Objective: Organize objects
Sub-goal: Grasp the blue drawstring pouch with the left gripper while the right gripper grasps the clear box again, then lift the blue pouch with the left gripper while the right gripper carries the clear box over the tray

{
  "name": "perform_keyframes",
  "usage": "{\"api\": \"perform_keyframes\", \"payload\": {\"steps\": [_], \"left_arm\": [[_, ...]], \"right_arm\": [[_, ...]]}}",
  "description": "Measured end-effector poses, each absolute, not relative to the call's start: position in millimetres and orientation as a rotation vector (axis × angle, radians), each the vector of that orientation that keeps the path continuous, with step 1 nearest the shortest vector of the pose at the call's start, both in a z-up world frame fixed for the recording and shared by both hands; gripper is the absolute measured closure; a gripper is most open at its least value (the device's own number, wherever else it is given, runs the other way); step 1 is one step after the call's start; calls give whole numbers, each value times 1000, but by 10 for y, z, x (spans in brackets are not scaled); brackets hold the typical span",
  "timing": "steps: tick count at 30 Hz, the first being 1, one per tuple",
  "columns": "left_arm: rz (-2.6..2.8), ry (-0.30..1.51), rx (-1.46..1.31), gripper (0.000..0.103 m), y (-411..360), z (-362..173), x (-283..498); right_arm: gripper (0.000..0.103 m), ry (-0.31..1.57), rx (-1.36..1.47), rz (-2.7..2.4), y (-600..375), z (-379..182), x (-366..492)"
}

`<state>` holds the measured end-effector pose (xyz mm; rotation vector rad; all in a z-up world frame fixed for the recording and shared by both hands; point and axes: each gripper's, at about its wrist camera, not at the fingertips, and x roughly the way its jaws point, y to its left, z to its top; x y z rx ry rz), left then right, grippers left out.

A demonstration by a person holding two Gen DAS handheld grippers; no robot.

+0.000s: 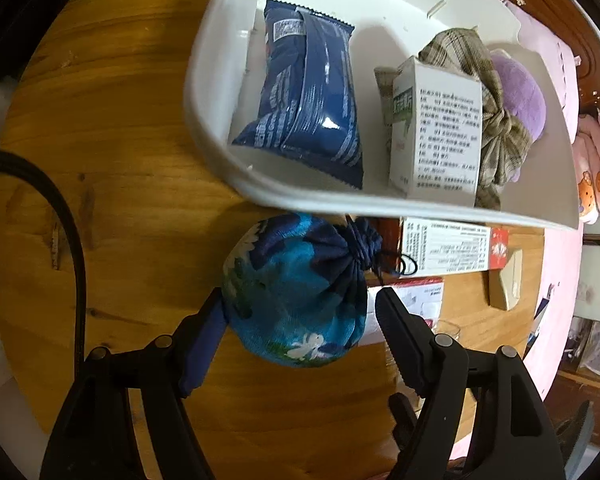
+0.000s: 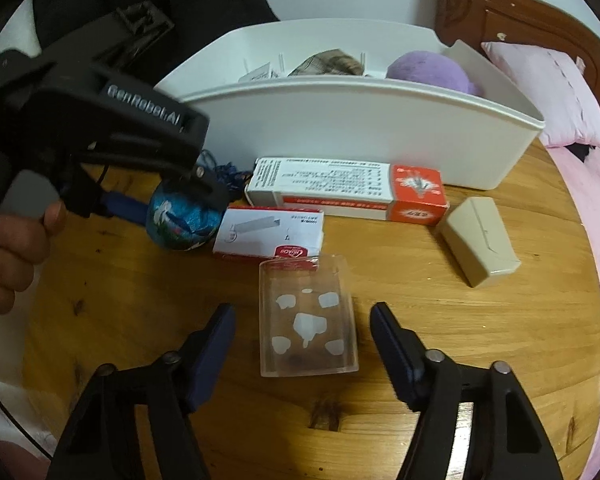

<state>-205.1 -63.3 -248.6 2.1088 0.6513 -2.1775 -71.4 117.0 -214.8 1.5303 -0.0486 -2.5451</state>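
Note:
A blue floral drawstring pouch (image 1: pixel 296 280) lies on the wooden table (image 1: pixel 120 160), just in front of the white bin (image 1: pixel 204 92). My left gripper (image 1: pixel 300 304) points down over it, open, with the pouch between its fingers. The left pad rests against the cloth and a thin gap shows at the right pad. In the right wrist view a clear plastic box (image 2: pixel 308 320) lies flat on the table. My right gripper (image 2: pixel 302 311) straddles it, open, with a gap on both sides. A hand holds the left gripper's handle at that view's left edge.
The bin holds a blue snack packet (image 1: pixel 308 92), a white medicine box (image 1: pixel 440 128), a plaid scrunchie (image 1: pixel 496 120) and a purple plush (image 1: pixel 524 92). On the table lie a long red-and-white box (image 2: pixel 340 188), a small staple box (image 2: pixel 268 236) and a beige case (image 2: pixel 480 240). Pink bedding (image 2: pixel 560 92) borders the right.

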Motion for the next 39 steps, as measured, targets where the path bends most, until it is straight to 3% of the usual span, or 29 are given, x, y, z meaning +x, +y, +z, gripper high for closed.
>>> {"api": "perform_keyframes", "payload": {"steps": [4,6,19,39], "left_arm": [[-2179,662,2095,27,-633,-2483,-2022],[-2181,665,2087,27,-632,-2480,-2002],[-2207,748,2027,45,-719,-2455,-1800],[-2187,720,1935,50,-1018,-2285,-1265]], "right_arm": [[45,-25,1548,-2531,1143,-2169,-709],[53,-19,1557,-2522,1137,-2176,-706],[53,-32,1523,-2500,1074,-2121,-619],[53,-1,1295,-2456,934,-1788,-808]]}}
